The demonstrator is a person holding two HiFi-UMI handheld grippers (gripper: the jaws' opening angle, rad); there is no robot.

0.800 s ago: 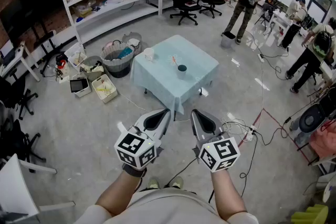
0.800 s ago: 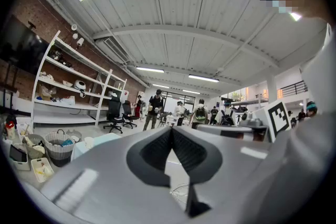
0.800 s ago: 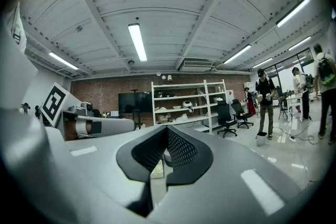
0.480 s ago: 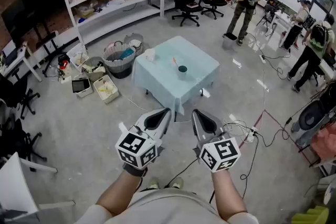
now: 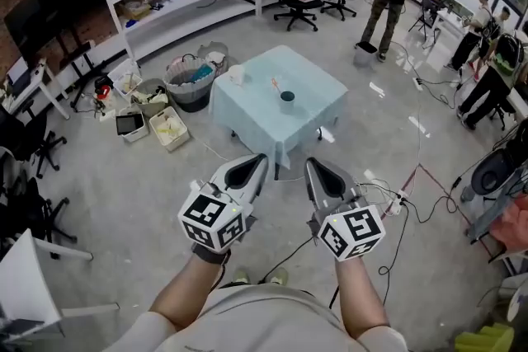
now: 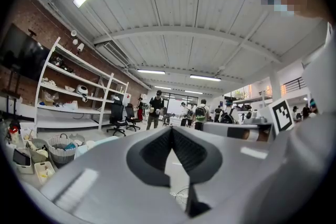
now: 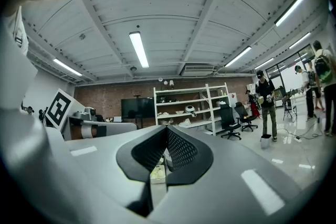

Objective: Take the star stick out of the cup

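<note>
**Both grippers held shut and empty, well short of the table**

The jaws of the left gripper (image 5: 262,160) are seen pressed together at their tips in the left gripper view, with nothing caught between them. The jaws of the right gripper (image 5: 310,163) are likewise closed on nothing in the right gripper view. In the head view both grippers are held side by side at about waist height over the concrete floor (image 5: 124,202), near each other but apart. Their tips are pointed forward and angled slightly toward one another. The marker cubes are turned up toward the camera, and a bare forearm is extended behind each gripper from the lower edge of the picture.

The table (image 5: 318,99), draped in a pale blue cloth, is found well ahead of both pairs of jaws, with open floor between. A dark cup (image 5: 286,100) is stood upright near the middle of the cloth, roughly in line with the gap between the two grippers. A thin pale piece with an orange end (image 5: 273,83) is seen near the cup on its far left side. It is too small for it to be told whether this is the star stick, or whether it touches the cup. A small white object (image 5: 237,75) is placed near the table's left corner.
</note>
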